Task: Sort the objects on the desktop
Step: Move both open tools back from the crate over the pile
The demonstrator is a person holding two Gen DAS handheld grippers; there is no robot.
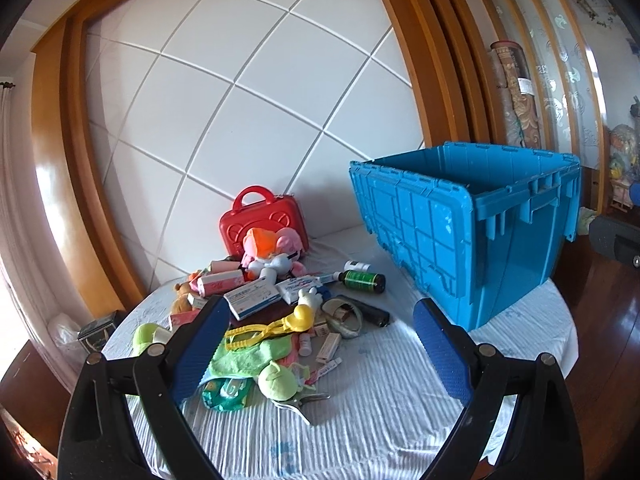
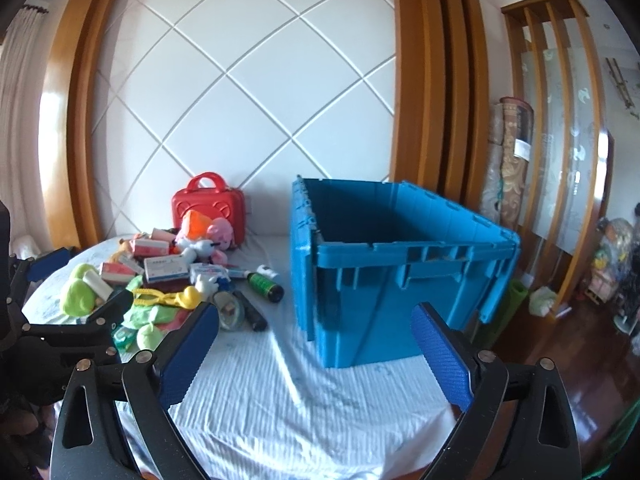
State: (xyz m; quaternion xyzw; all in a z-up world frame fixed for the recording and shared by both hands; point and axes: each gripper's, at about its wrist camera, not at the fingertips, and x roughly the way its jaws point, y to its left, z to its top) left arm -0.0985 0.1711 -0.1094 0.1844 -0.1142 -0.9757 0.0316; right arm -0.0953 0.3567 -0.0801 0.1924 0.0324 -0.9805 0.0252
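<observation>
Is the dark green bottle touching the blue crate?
Apart. The right wrist view shows white tablecloth between the dark green bottle and the blue crate.

both wrist views forward, sharing crate

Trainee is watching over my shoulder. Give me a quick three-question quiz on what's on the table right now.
1. True or false: the blue crate has its lid shut.
2. Which stands against the back wall behind the pile: A) red case B) dark bottle C) yellow tongs?
3. What do the left gripper and right gripper hold?

Key: 1 false, its top is open; 2 A; 3 nothing, both are open.
</observation>
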